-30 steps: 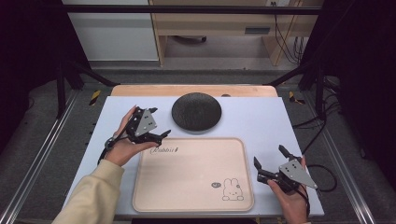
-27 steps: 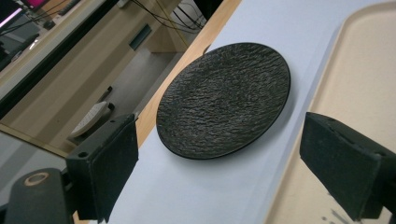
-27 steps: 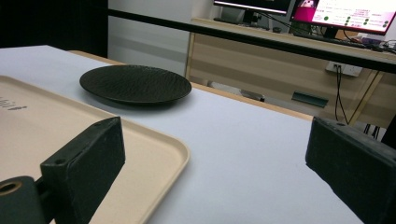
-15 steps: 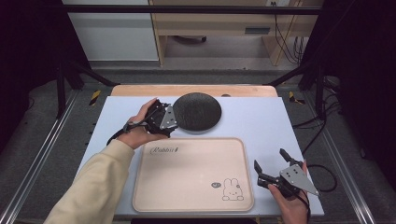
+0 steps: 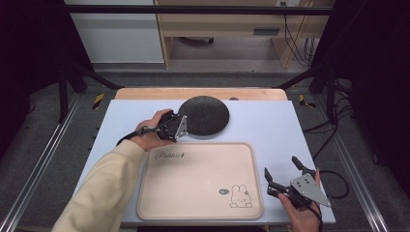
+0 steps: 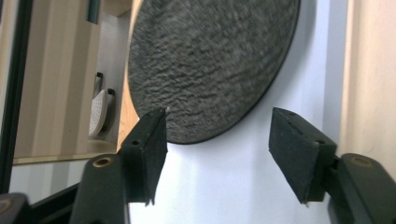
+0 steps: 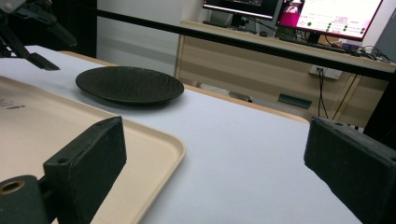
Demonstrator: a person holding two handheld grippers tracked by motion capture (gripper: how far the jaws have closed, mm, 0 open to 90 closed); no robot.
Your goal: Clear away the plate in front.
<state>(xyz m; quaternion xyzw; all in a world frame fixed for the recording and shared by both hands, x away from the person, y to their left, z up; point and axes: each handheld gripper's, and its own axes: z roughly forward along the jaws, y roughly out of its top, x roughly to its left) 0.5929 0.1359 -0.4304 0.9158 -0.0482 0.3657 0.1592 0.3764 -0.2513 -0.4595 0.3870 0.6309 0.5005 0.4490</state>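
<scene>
1. Since a second ago my left gripper [image 5: 180,126] has swung in from the left side of the table and now sits right at the near-left rim of the black plate [image 5: 205,116]; the right one hasn't budged.
2. That plate lies flat on the pale blue table [image 5: 270,125], toward the far edge, just beyond the beige tray [image 5: 193,193].
3. From the left gripper view, my jaws are spread wide, rolled on their side, with the plate's edge [image 6: 205,70] just ahead, one jaw already overlapping the rim. Nothing gripped yet. I'd guess I'm lining up to pinch the rim.
4. Tray's bare apart from its rabbit print, probably waiting for the plate.
5. My right gripper [image 5: 283,176] rests at the table's near-right corner beside the tray, jaws wide apart, holding nothing, parked clear of the work.
</scene>
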